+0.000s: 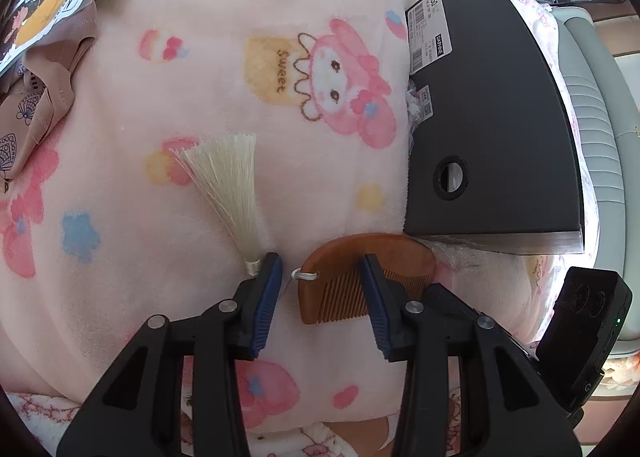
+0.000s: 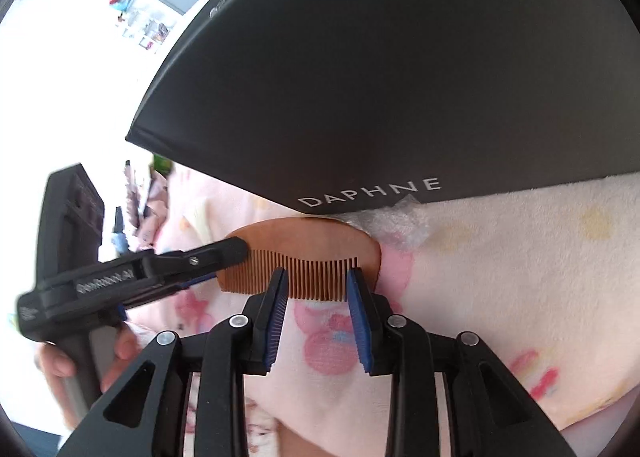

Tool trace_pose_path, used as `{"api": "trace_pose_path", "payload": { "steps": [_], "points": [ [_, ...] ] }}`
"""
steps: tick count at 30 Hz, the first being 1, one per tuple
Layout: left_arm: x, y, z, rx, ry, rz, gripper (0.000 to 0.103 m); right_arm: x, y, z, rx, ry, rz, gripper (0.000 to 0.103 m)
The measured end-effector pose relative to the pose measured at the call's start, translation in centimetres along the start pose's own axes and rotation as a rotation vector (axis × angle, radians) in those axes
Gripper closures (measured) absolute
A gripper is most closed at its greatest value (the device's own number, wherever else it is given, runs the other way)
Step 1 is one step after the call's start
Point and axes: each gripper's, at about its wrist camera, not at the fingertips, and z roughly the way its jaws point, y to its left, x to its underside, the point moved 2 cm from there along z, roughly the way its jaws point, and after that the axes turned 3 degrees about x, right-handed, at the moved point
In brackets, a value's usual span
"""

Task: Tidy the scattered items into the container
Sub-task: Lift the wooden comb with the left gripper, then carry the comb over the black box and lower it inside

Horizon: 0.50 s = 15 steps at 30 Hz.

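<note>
A wooden comb (image 1: 352, 277) with a cream tassel (image 1: 232, 185) tied through its end by a white cord loop lies flat on a pink cartoon-print blanket (image 1: 200, 69), its rounded back tucked just under the near lower edge of a dark shoebox (image 1: 492, 129) printed DAPHNE, which is presumably the container. The left gripper (image 1: 320, 269) has its blue-padded jaws released and standing apart: the left pad sits beside the tassel's bound neck, while the right pad overlaps the comb's body without any visible squeeze, so nothing is grasped. The right gripper (image 2: 318, 277) likewise stands slack, its two tips at the free ends of the teeth, the comb (image 2: 304, 253) lying just ahead of them rather than between them. In the right wrist view the comb's long axis runs across the picture, teeth pointing toward the right gripper's fingers, so that gripper faces the toothed edge square on, while the left one reaches in from the tasselled end; both are about equally close. A hand (image 2: 80, 361) holding the left tool shows at that view's lower left. Neither view shows the shoebox's opening or inside, so whether it already holds anything cannot be told. Something crinkly and clear, maybe bubble wrap (image 2: 396, 221), pokes out from beneath the box beside the comb. Fabric and printed packets at the left view's upper corner are cropped and hard to identify.
</note>
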Motion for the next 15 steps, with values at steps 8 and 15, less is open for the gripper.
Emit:
{"api": "trace_pose_path", "payload": {
  "steps": [8,15],
  "points": [
    [0.1,0.6,-0.9,-0.008,0.007,0.005,0.062,-0.4,0.2,-0.3,0.026,-0.041,-0.028,0.055],
    [0.2,1.0,-1.8,-0.020,0.011,0.016,0.061,-0.5,-1.0,0.8,0.022,-0.011,-0.021,0.052]
  ]
}}
